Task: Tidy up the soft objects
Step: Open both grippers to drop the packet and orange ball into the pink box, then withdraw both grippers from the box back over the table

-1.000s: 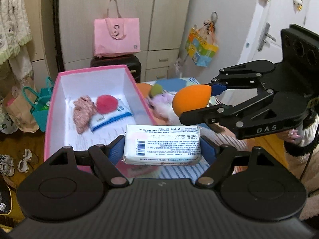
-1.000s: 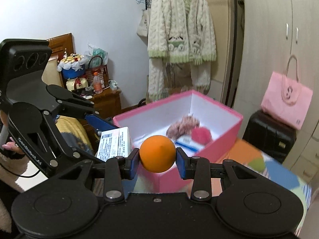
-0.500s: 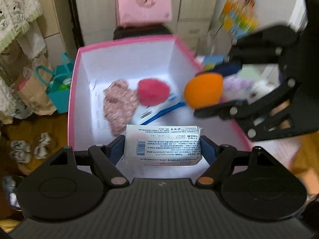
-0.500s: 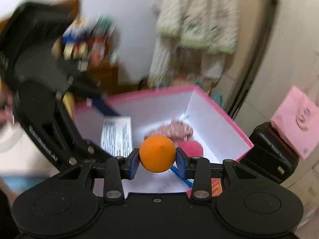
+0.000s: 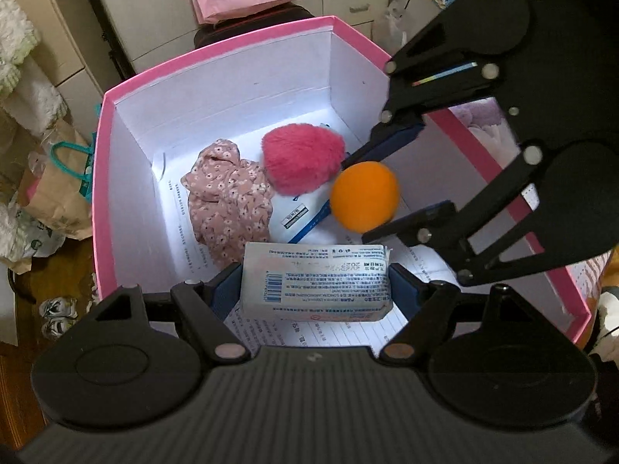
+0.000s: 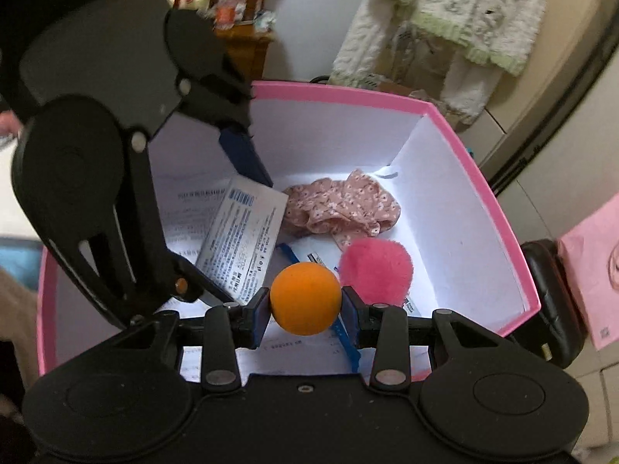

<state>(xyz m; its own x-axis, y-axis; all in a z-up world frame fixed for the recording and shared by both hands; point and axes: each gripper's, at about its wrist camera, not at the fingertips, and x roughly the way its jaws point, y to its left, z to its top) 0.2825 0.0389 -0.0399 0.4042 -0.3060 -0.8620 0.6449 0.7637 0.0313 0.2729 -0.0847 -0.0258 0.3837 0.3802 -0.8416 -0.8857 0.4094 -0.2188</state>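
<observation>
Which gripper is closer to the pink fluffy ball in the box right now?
Right. The right gripper, holding the orange ball, sits just beside the pink fluffy ball; the left gripper is farther back, holding the tissue pack.

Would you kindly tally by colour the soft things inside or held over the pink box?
Pink: 2, the fluffy pompom and the floral cloth.
Orange: 1, the ball in the right gripper.
White: 2, the tissue pack in the left gripper and the flat packet.
Total: 5.
</observation>
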